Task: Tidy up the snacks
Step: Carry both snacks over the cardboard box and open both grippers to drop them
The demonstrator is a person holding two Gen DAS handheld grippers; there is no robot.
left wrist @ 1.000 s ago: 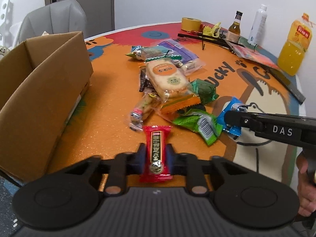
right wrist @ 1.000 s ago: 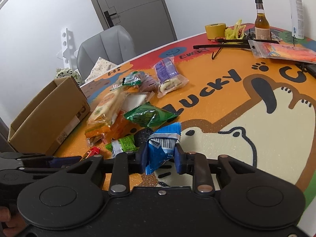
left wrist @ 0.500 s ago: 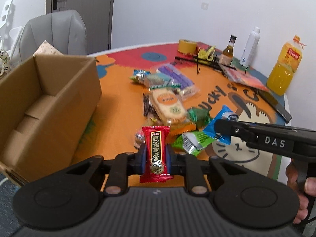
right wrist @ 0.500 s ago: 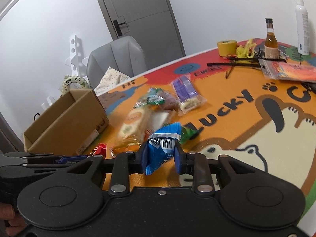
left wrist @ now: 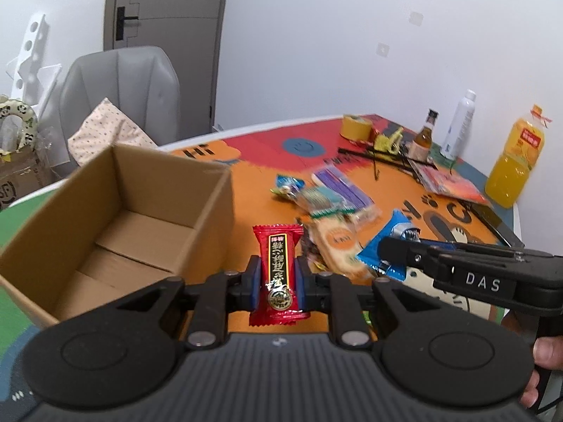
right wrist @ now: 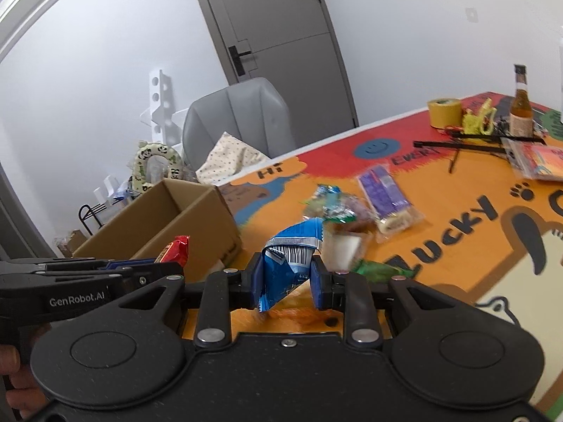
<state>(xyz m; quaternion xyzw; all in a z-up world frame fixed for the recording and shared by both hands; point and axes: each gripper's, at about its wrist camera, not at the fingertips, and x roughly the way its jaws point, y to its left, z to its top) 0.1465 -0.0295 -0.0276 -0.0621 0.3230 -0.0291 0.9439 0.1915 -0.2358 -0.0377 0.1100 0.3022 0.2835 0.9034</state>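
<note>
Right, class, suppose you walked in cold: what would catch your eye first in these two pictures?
First, the red snack packet pinched upright in the left gripper, and the blue snack packet crumpled in the right gripper. Next, the open cardboard box on the left of the table, apparently empty, and beside it the heap of snacks on the bright orange cartoon tablecloth.
</note>
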